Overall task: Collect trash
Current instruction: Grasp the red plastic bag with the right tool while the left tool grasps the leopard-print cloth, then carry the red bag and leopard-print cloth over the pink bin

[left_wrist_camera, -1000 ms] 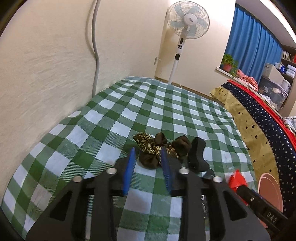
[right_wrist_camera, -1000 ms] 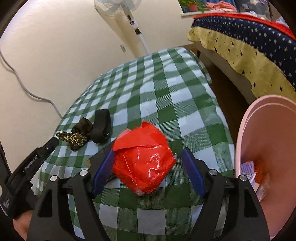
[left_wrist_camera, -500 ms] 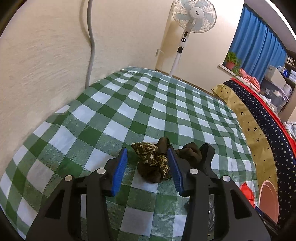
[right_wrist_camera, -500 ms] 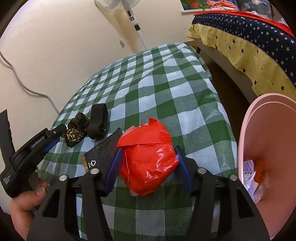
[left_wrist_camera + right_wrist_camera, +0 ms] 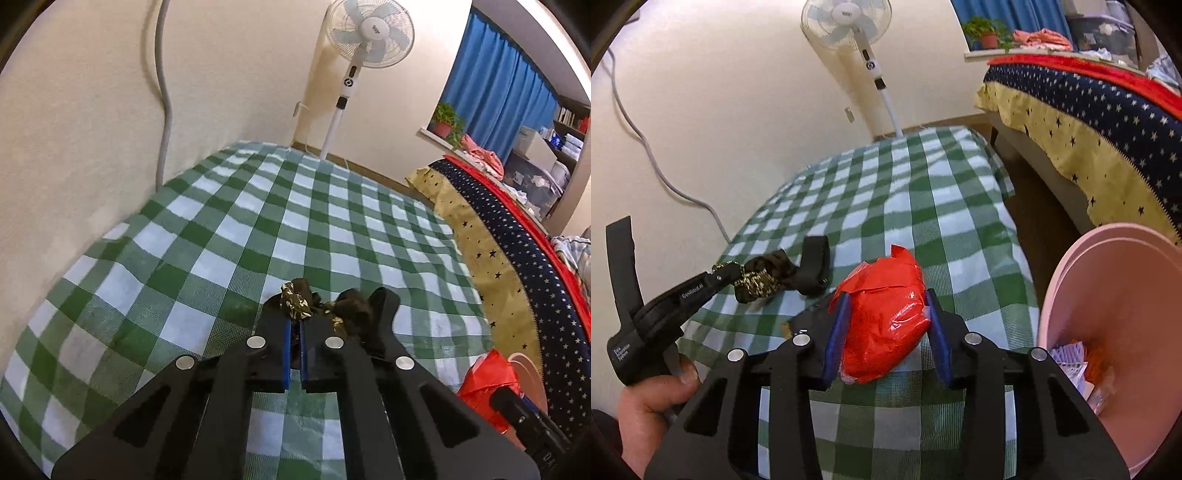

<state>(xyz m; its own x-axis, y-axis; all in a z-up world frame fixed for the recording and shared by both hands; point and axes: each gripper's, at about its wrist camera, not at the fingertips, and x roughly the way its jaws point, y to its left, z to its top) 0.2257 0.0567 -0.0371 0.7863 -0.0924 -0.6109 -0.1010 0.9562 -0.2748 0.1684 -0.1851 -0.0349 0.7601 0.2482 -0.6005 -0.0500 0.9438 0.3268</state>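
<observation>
- The step in hand is judged to be the pick-up: two pieces of trash are gripped at once on the green-checked tabletop (image 5: 923,206), and neither has yet been dropped into the pink bin (image 5: 1115,295)
- The right tongs (image 5: 886,328) are seen low in the middle of the right wrist view; their jaws have just been closing, and the blue pads (image 5: 836,332) are pressed against both sides of the crumpled red plastic bag (image 5: 886,314), which bulges between them
- The left tongs (image 5: 293,328), at lower centre of the left wrist view, are shut; a tuft of the camouflage-patterned wrapper (image 5: 295,304) is pinched at their tips, the rest of it spilling out ahead of them
- In the right wrist view the same wrapper is seen at left of centre, lying on the cloth just beside a black strap-like piece (image 5: 814,269), and the hand (image 5: 653,402) on the left tool is seen at lower left
- The bin fills the lower right of the right wrist view, beside the tabletop edge, with paper scraps (image 5: 1071,365) already at its bottom
- Next, both loads would need to be lifted clear of the cloth and carried rightward over the bin rim before the jaws are released; the thin wrapper could slip from so slight a pinch
</observation>
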